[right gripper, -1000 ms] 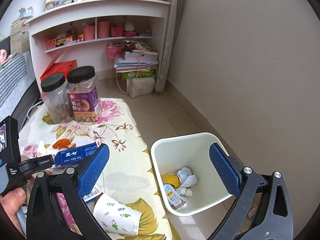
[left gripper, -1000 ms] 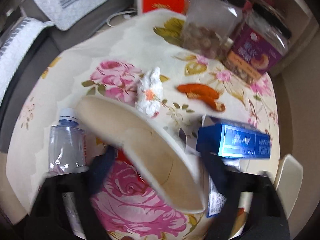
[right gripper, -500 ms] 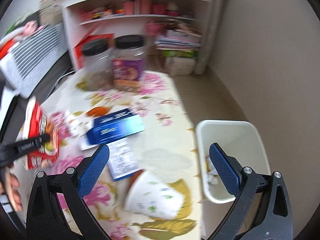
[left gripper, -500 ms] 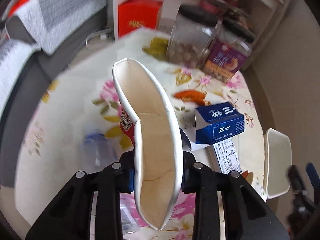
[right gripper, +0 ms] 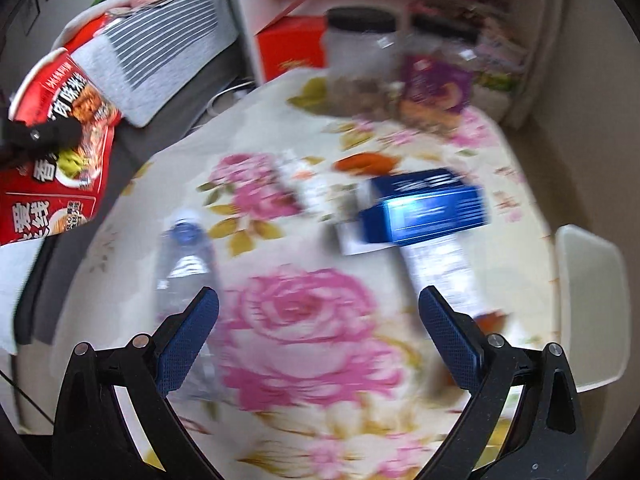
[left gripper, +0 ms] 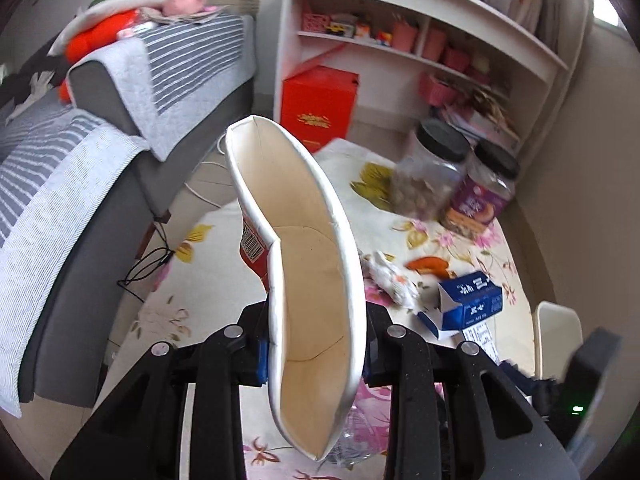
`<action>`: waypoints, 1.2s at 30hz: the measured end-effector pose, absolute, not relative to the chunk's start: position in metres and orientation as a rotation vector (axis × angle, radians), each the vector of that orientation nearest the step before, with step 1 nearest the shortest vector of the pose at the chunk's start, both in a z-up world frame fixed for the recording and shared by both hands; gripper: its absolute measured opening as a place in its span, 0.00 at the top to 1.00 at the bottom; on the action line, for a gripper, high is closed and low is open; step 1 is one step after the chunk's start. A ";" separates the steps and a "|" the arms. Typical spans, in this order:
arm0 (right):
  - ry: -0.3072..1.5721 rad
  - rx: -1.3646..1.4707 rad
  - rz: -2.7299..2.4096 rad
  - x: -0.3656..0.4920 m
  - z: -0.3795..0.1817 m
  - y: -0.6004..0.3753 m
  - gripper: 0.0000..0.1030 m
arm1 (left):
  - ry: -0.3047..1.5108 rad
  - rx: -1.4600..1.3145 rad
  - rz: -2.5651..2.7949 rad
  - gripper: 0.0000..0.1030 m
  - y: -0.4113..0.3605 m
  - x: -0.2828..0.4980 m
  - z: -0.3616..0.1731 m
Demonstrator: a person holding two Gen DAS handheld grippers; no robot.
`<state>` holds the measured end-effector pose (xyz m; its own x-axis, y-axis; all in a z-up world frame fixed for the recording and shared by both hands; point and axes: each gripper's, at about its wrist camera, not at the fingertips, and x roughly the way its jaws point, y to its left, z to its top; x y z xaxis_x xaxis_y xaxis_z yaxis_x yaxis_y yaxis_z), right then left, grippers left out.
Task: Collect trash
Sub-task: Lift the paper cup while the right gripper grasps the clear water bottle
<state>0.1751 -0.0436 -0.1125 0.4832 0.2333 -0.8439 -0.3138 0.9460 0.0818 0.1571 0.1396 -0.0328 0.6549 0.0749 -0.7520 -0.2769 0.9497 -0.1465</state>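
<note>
My left gripper [left gripper: 316, 352] is shut on a squashed instant-noodle cup [left gripper: 312, 280], white inside and red outside, held up off the floral table [left gripper: 224, 264]. In the right wrist view the same cup [right gripper: 60, 152] hangs at the far left with a black finger [right gripper: 40, 134] across it. My right gripper [right gripper: 320, 320] is open above the table [right gripper: 304, 360], with nothing between its fingers. A clear plastic bottle [right gripper: 186, 248] lies by its left finger. A blue carton [right gripper: 428, 208], a crumpled tissue [right gripper: 308, 180] and an orange peel [right gripper: 364, 162] lie beyond.
A white bin [right gripper: 588, 308] stands off the table's right edge. Two black-lidded jars [right gripper: 360, 60] stand at the table's far end. A printed paper [right gripper: 440, 272] lies under the carton. A grey sofa [left gripper: 80, 208] lies to the left, white shelves [left gripper: 420, 40] behind.
My left gripper closed on the noodle cup and lifted it off the table. My right gripper swung left from over the bin and dropped toward the table.
</note>
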 end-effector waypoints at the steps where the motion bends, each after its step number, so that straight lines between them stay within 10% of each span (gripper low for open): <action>1: 1.029 -0.079 0.358 0.176 -0.115 -0.035 0.07 | 0.835 -0.269 0.205 0.70 0.146 0.155 -0.032; 19: 1.166 -0.128 0.497 0.185 -0.172 0.057 0.07 | 0.876 -0.274 0.237 0.70 0.193 0.129 -0.045; 23: 1.202 -0.077 0.534 0.192 -0.176 0.058 0.41 | 0.884 -0.269 0.241 0.70 0.197 0.129 -0.049; 36: 1.067 0.042 0.531 0.192 -0.125 0.028 0.42 | 0.880 -0.281 0.241 0.70 0.194 0.132 -0.047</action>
<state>0.1917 0.0276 -0.1246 0.3702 0.4333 -0.8217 -0.3940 0.8743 0.2835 0.1315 0.1936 -0.0465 0.6142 0.0915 -0.7838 -0.3209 0.9364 -0.1421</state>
